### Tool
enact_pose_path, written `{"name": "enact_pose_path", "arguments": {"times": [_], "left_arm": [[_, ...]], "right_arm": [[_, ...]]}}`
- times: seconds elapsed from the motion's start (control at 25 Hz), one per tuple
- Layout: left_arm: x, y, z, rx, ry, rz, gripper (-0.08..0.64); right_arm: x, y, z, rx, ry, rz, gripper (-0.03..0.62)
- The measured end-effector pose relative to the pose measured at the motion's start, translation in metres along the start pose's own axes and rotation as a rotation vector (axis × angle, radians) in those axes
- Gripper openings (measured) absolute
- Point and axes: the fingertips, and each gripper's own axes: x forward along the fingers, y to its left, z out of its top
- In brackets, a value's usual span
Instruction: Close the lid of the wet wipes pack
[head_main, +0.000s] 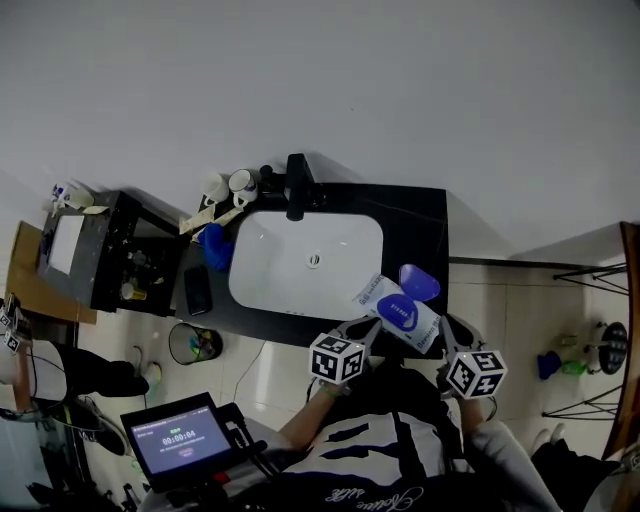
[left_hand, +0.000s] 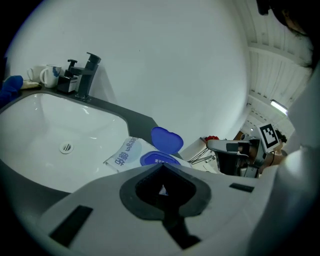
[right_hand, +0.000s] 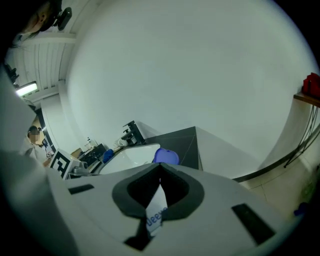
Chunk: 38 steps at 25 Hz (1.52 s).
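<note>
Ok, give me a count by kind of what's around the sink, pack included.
wet wipes pack: 1
white mugs: 2
black faucet: 1
blue bundle, kind unclear: 1
black flat object: 1
Total: 6

The sink (head_main: 270, 262) is glossy white, seemingly ceramic; the counter (head_main: 420, 215) around it is smooth matt black. Right of the sink, the wet wipes pack (head_main: 372, 291) is shiny plastic film, its lid (head_main: 419, 282) smooth blue plastic.
</note>
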Motion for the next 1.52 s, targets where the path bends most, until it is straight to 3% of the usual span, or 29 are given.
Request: {"name": "enact_pose_path", "arguments": {"times": [0.32,0.48,0.76,1.0,1.24,1.52], "left_arm": [[0.019,0.015,-0.009,-0.048,0.047,0.082,0.000],[0.023,0.014,-0.014,-0.068,0.064,0.099,0.000],[0.022,0.015,-0.016,-0.077,0.066,0.121,0.000],[0.016,0.017,-0.012,-0.086,0.040,0.128,0.000],[0.006,0.015,-0.013,-0.088,0.029,0.124,0.000],[-0.001,0.012,-0.012,-0.072,0.012,0.098,0.000]], "right_arm": [[0.059,-0.058,0.002,-0.055,0.120,0.019,-0.002],[0.080,-0.066,0.002,-0.067,0.166,0.057,-0.002],[0.078,-0.030,0.009,-0.060,0.162,0.180,-0.002],[0.062,0.018,-0.016,-0.113,0.218,0.292,-0.002],[0.068,0.038,-0.051,-0.266,0.302,0.278,-0.002],[0.079,0.040,-0.071,-0.403,0.389,0.204,-0.002]]}}
